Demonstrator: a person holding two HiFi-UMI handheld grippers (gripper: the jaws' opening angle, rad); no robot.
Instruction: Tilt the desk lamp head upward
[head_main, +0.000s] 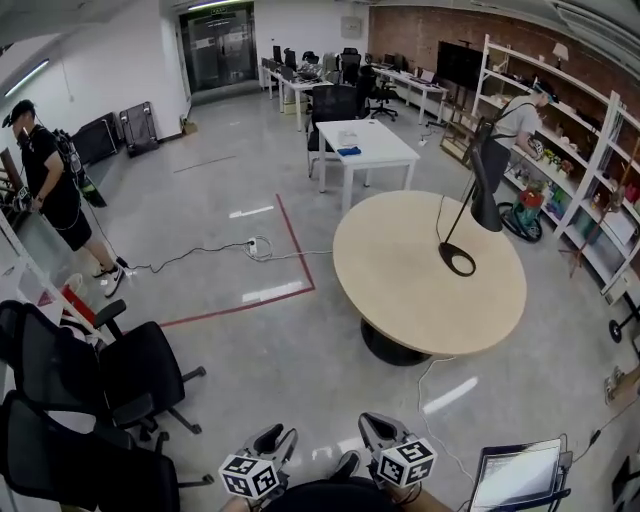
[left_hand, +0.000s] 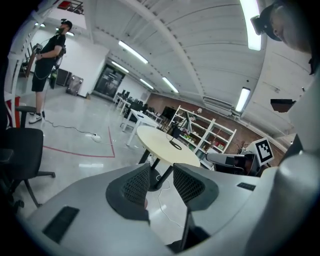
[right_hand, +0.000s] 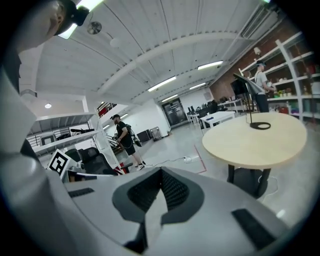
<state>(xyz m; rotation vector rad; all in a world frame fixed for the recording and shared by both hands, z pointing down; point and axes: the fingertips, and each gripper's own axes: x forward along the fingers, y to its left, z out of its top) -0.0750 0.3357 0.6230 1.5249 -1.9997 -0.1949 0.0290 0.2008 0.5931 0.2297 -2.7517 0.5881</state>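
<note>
Both empty: left gripper (head_main: 272, 441) jaws apart, right gripper (head_main: 379, 428) jaws together | desk lamp head (head_main: 486, 206) on table (head_main: 400, 265), well ahead and rightward | right gripper nearer

One desk lamp (head_main: 486, 205) is counted on the one round table (head_main: 400, 290). Two people are seen: a person (head_main: 50, 185) far left of that table and a second person (head_main: 505, 130) behind it. Left of it, two black chairs (head_main: 140, 365), perhaps three, are made out. In front of it, two grippers are counted: the left gripper (head_main: 272, 440) and the right gripper (head_main: 378, 430).
</note>
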